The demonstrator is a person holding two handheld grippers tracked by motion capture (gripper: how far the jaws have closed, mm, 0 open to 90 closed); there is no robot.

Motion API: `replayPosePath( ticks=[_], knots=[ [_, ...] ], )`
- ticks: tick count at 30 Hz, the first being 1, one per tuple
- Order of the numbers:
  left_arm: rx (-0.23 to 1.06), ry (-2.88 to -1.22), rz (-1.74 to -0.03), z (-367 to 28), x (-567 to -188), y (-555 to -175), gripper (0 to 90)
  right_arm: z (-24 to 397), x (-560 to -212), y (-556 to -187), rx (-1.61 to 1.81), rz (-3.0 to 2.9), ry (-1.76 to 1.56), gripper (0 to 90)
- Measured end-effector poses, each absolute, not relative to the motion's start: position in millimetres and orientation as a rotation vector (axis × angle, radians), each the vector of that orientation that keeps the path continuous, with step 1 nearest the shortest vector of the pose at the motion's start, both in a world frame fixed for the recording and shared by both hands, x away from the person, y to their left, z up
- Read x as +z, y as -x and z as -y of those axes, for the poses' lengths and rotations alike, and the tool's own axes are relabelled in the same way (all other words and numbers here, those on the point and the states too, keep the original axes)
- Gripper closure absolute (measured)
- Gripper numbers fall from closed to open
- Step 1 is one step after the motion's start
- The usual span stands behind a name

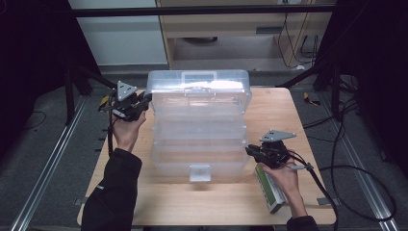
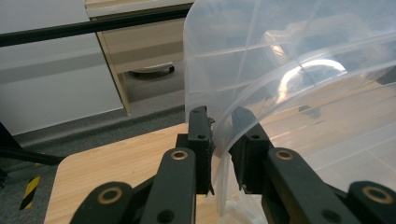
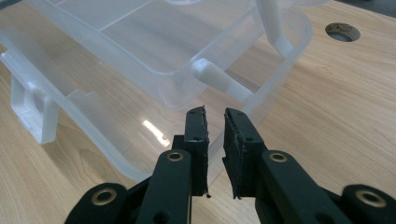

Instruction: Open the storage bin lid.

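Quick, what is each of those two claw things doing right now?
Left gripper: jaws astride the clear box lid edge; grip cannot be told.
Right gripper: jaws slightly apart at the box's rim, holding nothing.

Counter (image 1: 274,110): light wood top, grain running across; a round hole (image 3: 342,31) near one corner in the right gripper view.
Surroundings: grey floor (image 1: 43,159) on both sides, metal rails along it.
Clear plastic tiered box (image 1: 198,126): stands on the middle of the counter, reaching from near the far edge towards the near edge; lid raised, trays stepped out, front latch facing the near edge.
Green and white carton (image 1: 269,190): lies flat near the near right corner, just right of the box, lengthwise towards the near edge.
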State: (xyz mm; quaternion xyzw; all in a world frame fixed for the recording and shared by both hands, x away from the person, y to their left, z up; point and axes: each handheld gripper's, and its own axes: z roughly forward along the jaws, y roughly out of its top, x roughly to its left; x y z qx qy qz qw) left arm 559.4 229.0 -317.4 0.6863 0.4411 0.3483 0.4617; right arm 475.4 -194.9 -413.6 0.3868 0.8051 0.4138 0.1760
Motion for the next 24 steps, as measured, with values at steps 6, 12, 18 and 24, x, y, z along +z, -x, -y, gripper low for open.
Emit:
replayPosePath(
  ticks=[6,12,18,24],
  knots=[
    [0.853,-1.677,-1.092,-227.4,-315.1,-570.8,78.7,195.0,-413.6,-475.6,1.171,-2.283,-1.090,79.6],
    [0.842,-1.678,-1.106,-227.2,-313.1,-580.3,78.9,195.1,-413.6,-476.0,1.172,-2.283,-1.090,79.6],
    [0.848,-1.673,-1.110,-225.7,-313.0,-589.7,79.0,195.3,-413.5,-476.4,1.172,-2.285,-1.094,79.5],
    [0.852,-1.682,-1.112,-225.3,-313.0,-599.4,78.9,195.2,-413.4,-476.3,1.171,-2.285,-1.098,79.5]
  ],
)
